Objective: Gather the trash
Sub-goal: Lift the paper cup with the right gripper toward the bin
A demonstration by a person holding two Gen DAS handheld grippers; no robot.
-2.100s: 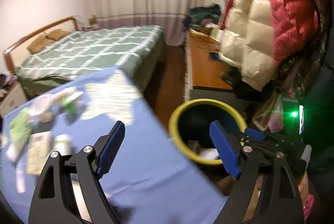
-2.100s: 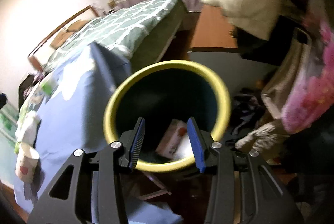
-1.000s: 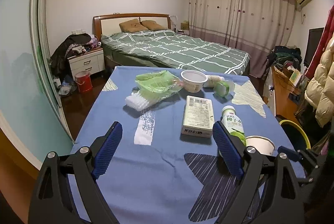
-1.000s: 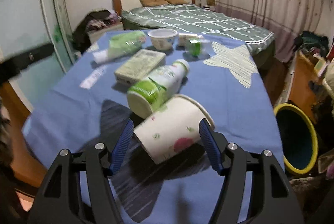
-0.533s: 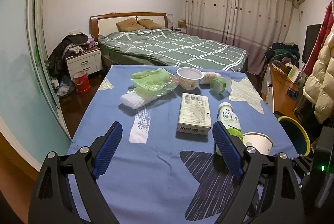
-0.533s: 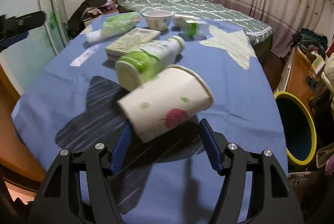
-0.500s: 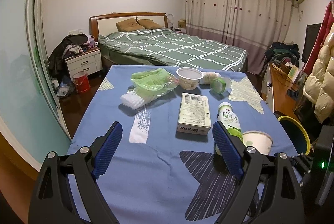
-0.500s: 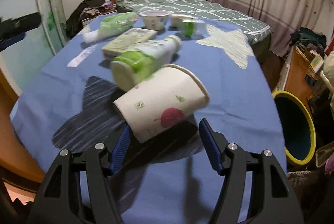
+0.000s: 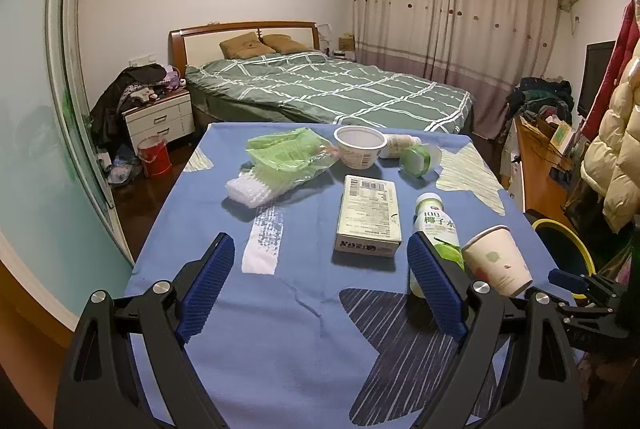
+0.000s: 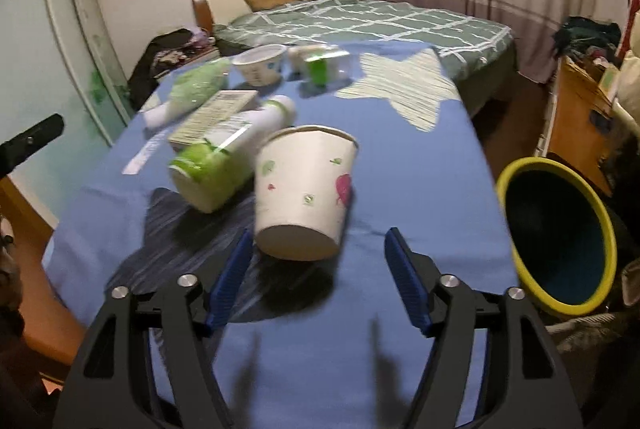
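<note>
Right claw (image 10: pixel 318 279): spread, just widened, nothing pinched | paper cup (image 10: pixel 305 189): tipped | bin (image 10: pixel 558 235): interior dark

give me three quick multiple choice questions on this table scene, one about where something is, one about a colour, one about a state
1. Where does the trash bin stand?
A. on the blue tablecloth
B. on the floor off the table's right edge
C. on the bed

2. What colour is the bin's rim?
A. red
B. white
C. yellow

3. How is the paper cup placed, relative to the right tongs?
A. clamped between closed pads
B. just ahead of the open tips, not pinched
C. already inside the bin

Answers:
1. B, the bin sits below and beside the tablecloth in the right wrist view.
2. C, a yellow ring circles its dark inside.
3. B, the tongs have just been opening, with clear gaps on both sides of the cup beside the green-labelled bottle.
</note>
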